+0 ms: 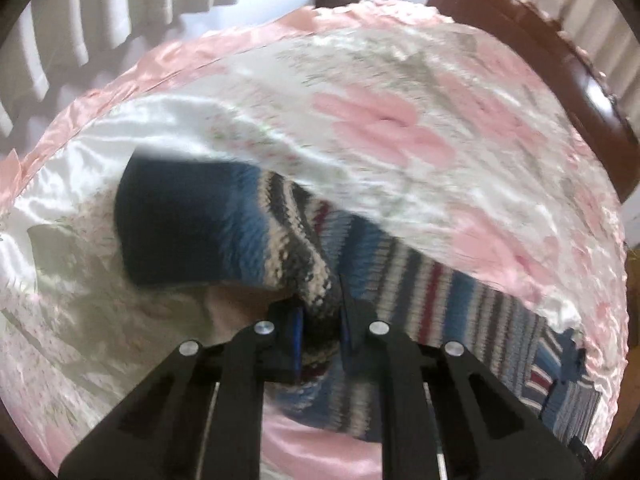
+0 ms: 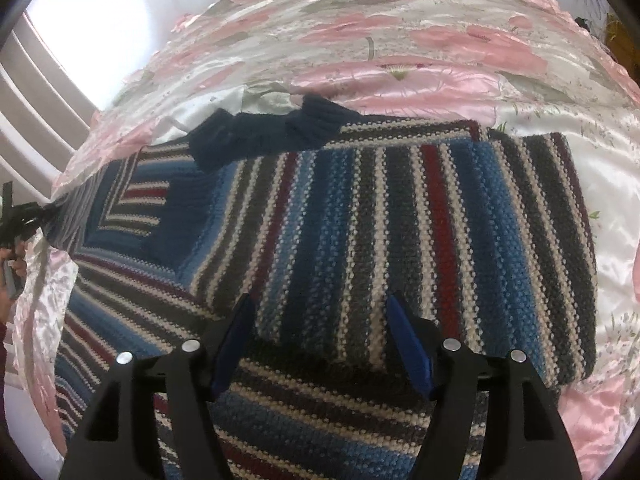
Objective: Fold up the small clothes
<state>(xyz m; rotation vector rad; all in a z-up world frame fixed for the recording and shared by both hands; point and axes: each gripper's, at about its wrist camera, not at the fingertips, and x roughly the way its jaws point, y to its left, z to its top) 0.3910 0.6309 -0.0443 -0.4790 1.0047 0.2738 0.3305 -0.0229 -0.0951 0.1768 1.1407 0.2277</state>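
Left hand-held gripper (image 1: 320, 312) pinches striped sweater (image 2: 400, 220) on floral bedspread (image 2: 420, 48).

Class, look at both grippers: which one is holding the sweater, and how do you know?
The left gripper: its jaws pinch the sweater. The right gripper hovers open above it.

Sweater (image 2: 360, 220) coarse knit; bedspread (image 2: 440, 40) glossy satin

Your right gripper (image 2: 320, 340) hangs spread above the striped sweater (image 2: 400, 220), with bare bedspread (image 2: 400, 40) beyond it. The dark headboard (image 1: 540, 52) walls off the bed's far edge.
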